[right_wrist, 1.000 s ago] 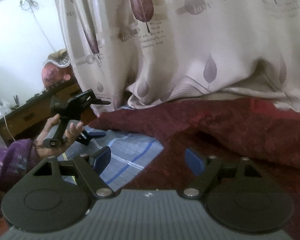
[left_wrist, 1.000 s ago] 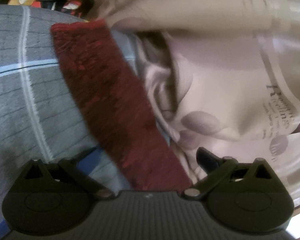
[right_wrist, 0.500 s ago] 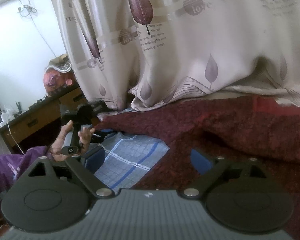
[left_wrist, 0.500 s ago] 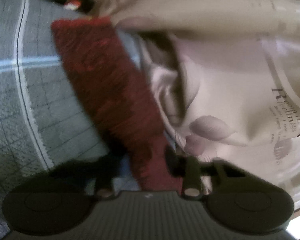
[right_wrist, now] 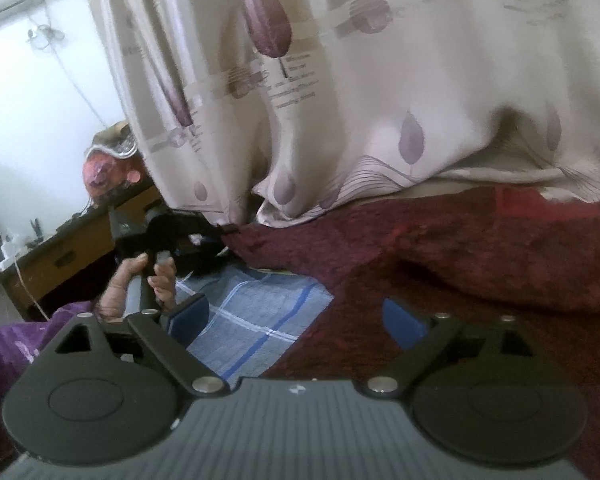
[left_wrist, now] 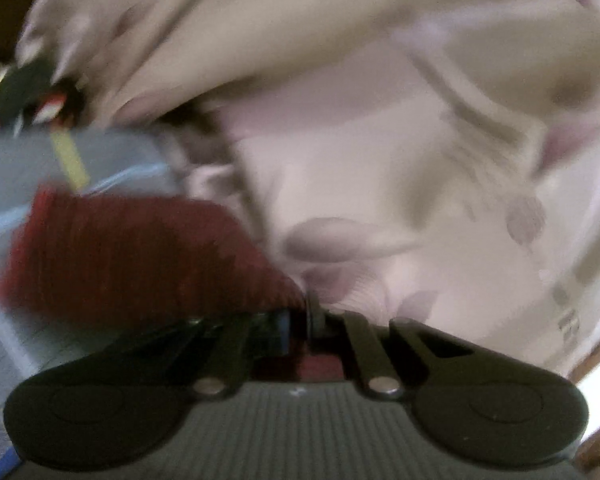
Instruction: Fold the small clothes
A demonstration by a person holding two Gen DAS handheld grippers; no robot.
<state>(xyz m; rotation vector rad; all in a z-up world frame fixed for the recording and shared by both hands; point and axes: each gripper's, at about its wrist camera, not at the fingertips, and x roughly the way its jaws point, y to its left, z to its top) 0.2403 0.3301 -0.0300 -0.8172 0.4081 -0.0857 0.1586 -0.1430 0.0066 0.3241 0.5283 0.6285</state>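
Two grippers in play over a bed-like surface. Left gripper (left_wrist: 298,318): its fingers are drawn together, clamped on the edge of the dark red cloth (left_wrist: 132,256); a sliver of the cloth shows between the finger bases. Left wrist view is heavily motion-blurred, so fine detail is lost. From there the red cloth runs out to the left of the fingers over a grey-blue checked sheet (left_wrist: 28,168).

Right gripper (right_wrist: 296,322): fingers spread wide apart, nothing between them, blue pads (right_wrist: 400,320) visible. It hangs over the near part of the dark red cloth (right_wrist: 440,264), which covers most of the surface on the right side of this view and rumples into a ridge toward the back. The checked sheet (right_wrist: 260,316) shows as a triangular patch left of the cloth's edge.

In the right wrist view the left gripper (right_wrist: 226,229) sits at the cloth's far left corner, pinching it, with the person's left hand (right_wrist: 140,284) wrapped on its handle; purple sleeve (right_wrist: 8,344) below.

Pale leaf-print curtain (right_wrist: 380,100) hangs behind, its hem resting on the far edge of the red cloth. Wooden desk (right_wrist: 60,248) at far left, cluttered.
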